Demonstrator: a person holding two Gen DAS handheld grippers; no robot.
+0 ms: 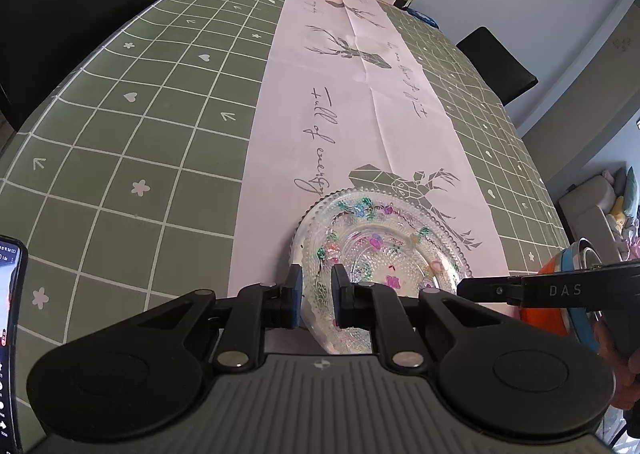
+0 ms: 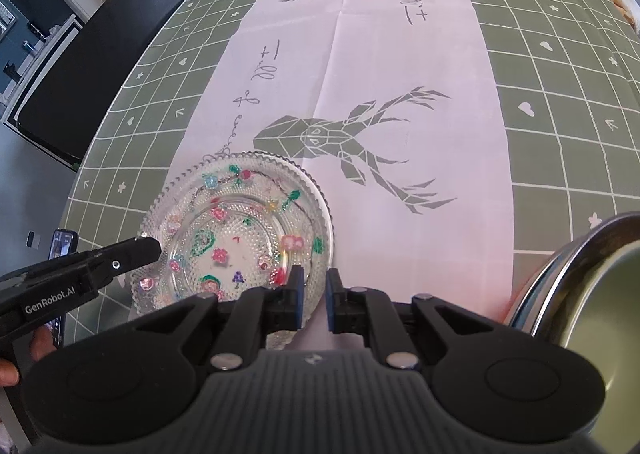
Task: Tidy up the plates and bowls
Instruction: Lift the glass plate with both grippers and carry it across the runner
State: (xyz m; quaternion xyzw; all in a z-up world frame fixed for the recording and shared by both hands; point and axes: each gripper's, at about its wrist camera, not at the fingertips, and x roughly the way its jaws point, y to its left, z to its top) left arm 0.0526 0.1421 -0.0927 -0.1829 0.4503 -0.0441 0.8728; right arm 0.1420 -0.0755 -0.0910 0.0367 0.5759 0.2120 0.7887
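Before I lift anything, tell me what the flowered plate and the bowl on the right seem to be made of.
The flowered plate looks like clear pressed glass: the pale runner shows through it, and it has a beaded rim, a dotted texture and painted flowers. The bowl seems to be metal inside, with a dull greyish sheen and a shiny rim; from the left wrist its outside looks glossy orange, perhaps plastic or enamel.

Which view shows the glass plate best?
The right wrist view: the glass plate lies almost whole there, floral pattern clear. The left wrist view shows the plate too, but nearer, with its close edge behind the fingers.
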